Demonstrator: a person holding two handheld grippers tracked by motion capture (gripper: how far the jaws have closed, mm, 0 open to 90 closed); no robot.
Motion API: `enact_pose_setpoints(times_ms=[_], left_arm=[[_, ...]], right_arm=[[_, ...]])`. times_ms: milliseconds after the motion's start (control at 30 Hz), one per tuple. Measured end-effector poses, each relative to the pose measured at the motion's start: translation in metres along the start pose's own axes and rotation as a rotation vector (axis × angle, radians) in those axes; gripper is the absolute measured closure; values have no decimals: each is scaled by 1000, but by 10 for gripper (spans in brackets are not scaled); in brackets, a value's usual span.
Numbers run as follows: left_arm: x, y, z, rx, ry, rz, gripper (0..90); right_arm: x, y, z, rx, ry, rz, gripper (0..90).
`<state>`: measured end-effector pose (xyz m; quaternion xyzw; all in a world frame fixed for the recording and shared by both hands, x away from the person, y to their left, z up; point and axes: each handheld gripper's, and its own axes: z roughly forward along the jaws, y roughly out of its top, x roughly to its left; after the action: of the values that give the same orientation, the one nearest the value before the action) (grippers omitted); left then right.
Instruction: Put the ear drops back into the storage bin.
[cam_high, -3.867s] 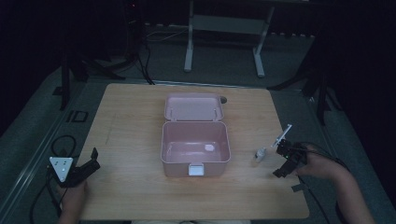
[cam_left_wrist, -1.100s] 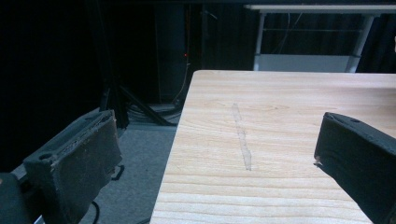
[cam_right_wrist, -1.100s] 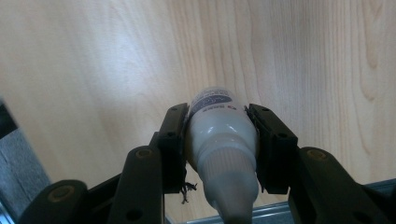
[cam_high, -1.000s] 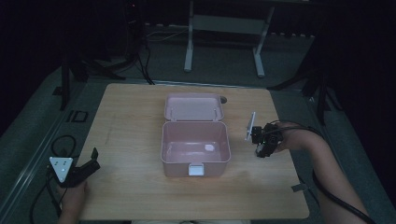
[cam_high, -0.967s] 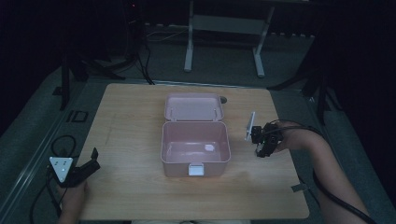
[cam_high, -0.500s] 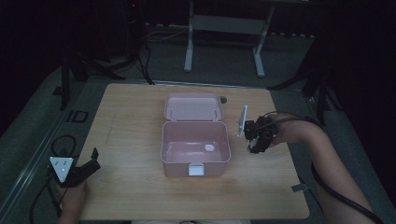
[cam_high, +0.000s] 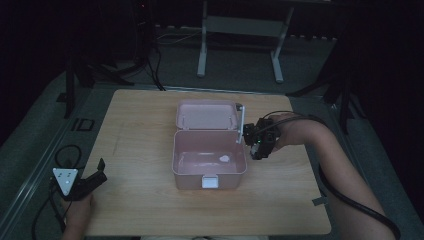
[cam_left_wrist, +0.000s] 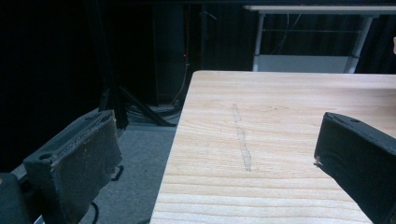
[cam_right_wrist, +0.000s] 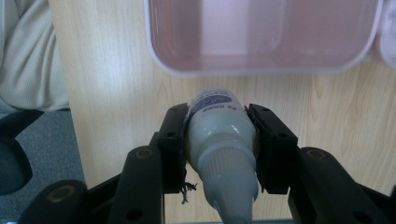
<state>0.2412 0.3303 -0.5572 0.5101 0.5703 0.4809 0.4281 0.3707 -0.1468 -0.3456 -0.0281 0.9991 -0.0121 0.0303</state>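
Over the right side of the tabletop (cam_high: 140, 150), just beside the pink box's right wall, I've got the right gripper (cam_high: 254, 139) clamped on a small white bottle (cam_right_wrist: 223, 140). Right gripper view: both pads press the bottle body from either side, the printed-label end points away from the cam toward the box, and the ribbed neck/nozzle end points back at the cam. High view: the bottle (cam_high: 240, 121) sticks up and away from the gripper, slim and pale, roughly upright w/ a slight tilt, next to the box's rear right corner. It looks off the tabletop, carried in the air, and I can't tell if it touches the box wall.

Pink box (cam_high: 210, 160) sits mid tabletop, open, w/ lid (cam_high: 206, 114) hinged back and lying flat toward the far edge. Small white item (cam_high: 224, 159) lies inside the tray near its right side; too small to ID. White latch (cam_high: 209, 182) on the front wall faces the near edge.

Left gripper (cam_high: 95, 176) is at the near left corner, held low by the left hand (cam_high: 77, 212). Left gripper view: jaws wide apart w/ nothing between them, looking along bare wood toward the far edge. A faint grey streak (cam_left_wrist: 241, 137) marks the wood ahead of it.

Right forearm (cam_high: 340, 175) comes in from the near right corner.
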Motion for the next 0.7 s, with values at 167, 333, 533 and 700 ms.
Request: enact_pose_setpoints(times_ms=[167, 333, 533, 700], left_arm=[[0, 0, 0, -1, 0, 2, 4], [0, 0, 0, 0, -4, 0, 4], [0, 0, 0, -1, -5, -2, 4], [1, 0, 0, -1, -4, -1, 4]], right_arm=[[-2, 15, 2, -12, -1, -22, 597], [-7, 28, 9, -27, 9, -33, 597], [-15, 40, 22, -41, 13, -33, 597], [-20, 45, 36, -39, 10, -27, 597]])
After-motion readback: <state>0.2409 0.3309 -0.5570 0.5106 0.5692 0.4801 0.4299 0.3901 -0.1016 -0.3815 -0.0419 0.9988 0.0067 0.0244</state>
